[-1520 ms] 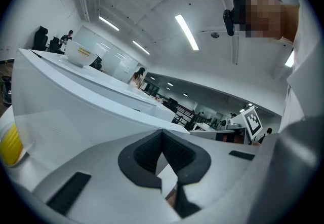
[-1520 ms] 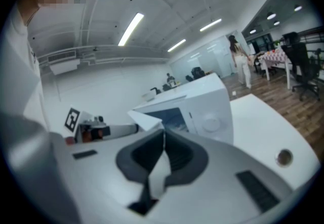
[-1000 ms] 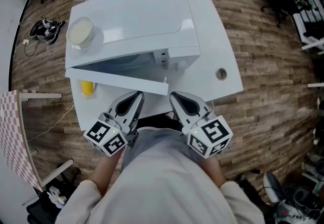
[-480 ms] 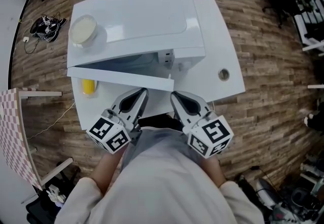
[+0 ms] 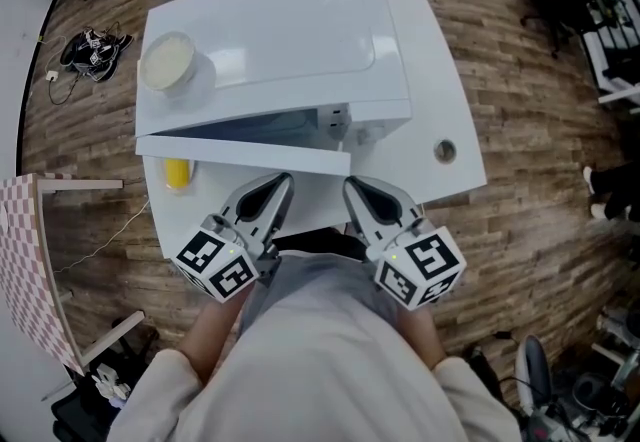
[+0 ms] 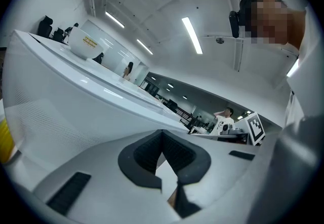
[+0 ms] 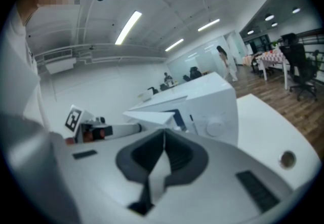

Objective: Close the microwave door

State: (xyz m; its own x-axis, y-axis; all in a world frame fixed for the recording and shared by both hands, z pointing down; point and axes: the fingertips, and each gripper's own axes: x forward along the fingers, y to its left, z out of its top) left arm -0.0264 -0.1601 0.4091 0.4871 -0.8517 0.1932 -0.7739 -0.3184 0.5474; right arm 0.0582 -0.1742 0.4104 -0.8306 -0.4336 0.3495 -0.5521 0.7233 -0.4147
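A white microwave (image 5: 270, 30) stands on a white table (image 5: 440, 100). Its door (image 5: 240, 155) hangs partly open, hinged at the left, with the free edge near the control panel (image 5: 340, 118). My left gripper (image 5: 278, 182) is shut and empty, its tip right at the door's outer face. My right gripper (image 5: 352, 186) is also shut and empty, just below the door's free end. Whether either one touches the door is unclear. In the left gripper view the door (image 6: 76, 106) fills the left side. The right gripper view shows the microwave (image 7: 212, 101) ahead.
A white bowl (image 5: 167, 62) sits on the microwave's top at the left. A yellow object (image 5: 177, 173) stands on the table beneath the door's hinge side. The table has a round cable hole (image 5: 444, 150) at the right. Wooden floor surrounds the table.
The door's free edge has swung a little nearer the microwave front. Both grippers stay shut and have shifted slightly forward with it.
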